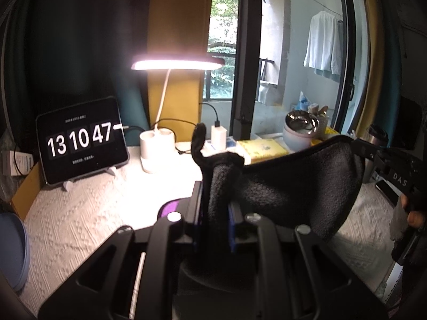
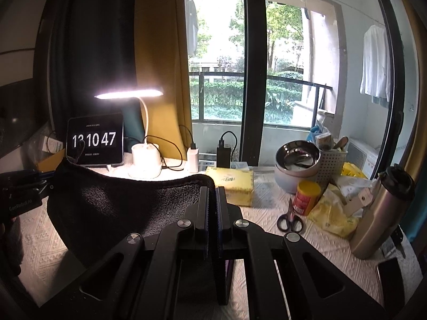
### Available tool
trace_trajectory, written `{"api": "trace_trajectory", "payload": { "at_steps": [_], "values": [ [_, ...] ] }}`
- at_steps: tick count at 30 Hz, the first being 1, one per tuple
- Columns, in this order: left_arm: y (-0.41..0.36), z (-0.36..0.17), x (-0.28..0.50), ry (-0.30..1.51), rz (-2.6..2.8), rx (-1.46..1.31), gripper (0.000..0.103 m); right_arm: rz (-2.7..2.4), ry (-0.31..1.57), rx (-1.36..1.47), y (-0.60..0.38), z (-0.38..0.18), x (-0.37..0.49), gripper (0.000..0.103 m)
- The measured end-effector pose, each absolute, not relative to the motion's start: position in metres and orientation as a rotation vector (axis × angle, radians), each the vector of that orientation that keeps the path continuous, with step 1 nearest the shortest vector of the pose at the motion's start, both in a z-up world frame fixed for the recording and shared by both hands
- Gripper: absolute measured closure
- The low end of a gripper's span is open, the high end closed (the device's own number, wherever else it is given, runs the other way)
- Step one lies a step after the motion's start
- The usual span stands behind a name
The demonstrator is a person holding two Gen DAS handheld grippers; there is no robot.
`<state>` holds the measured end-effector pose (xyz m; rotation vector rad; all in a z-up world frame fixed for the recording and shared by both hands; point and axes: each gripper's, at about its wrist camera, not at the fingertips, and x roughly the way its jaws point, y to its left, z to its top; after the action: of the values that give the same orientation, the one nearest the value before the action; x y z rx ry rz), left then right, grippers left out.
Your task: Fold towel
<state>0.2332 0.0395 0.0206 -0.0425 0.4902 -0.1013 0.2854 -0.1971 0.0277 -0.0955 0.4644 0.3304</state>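
Observation:
A black fleece towel (image 1: 293, 186) hangs in the air between my two grippers, above the white textured tablecloth (image 1: 93, 208). My left gripper (image 1: 214, 186) is shut on one bunched corner of the towel, which sticks up between its fingers. My right gripper (image 2: 212, 194) is shut on the opposite corner; the towel (image 2: 120, 208) sags to the left of it toward the left gripper (image 2: 40, 184). In the left wrist view the right gripper (image 1: 365, 149) pinches the towel's far upper corner at the right.
At the back stand a tablet clock (image 1: 80, 141), a lit desk lamp (image 1: 176, 65), chargers, a yellow tissue pack (image 2: 229, 184), steel bowls (image 2: 296, 157), a basket, a yellow can (image 2: 307, 197), scissors (image 2: 289, 220) and a steel flask (image 2: 379, 213). A phone (image 2: 395, 280) lies at right.

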Motion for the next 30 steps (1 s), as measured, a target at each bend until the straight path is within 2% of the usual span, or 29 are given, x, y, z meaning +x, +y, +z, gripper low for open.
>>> {"api": "trace_trajectory", "payload": {
  "at_steps": [15,30],
  "values": [
    [0.05,0.017,0.275,0.467,-0.076,-0.058,0.086,0.332,0.467,-0.105,-0.187,0.02,0.327,0.097],
    [0.057,-0.027,0.326,0.556,-0.046,-0.032,0.086,0.317,0.549,-0.175,-0.161,-0.029,0.372,0.097]
  ]
}}
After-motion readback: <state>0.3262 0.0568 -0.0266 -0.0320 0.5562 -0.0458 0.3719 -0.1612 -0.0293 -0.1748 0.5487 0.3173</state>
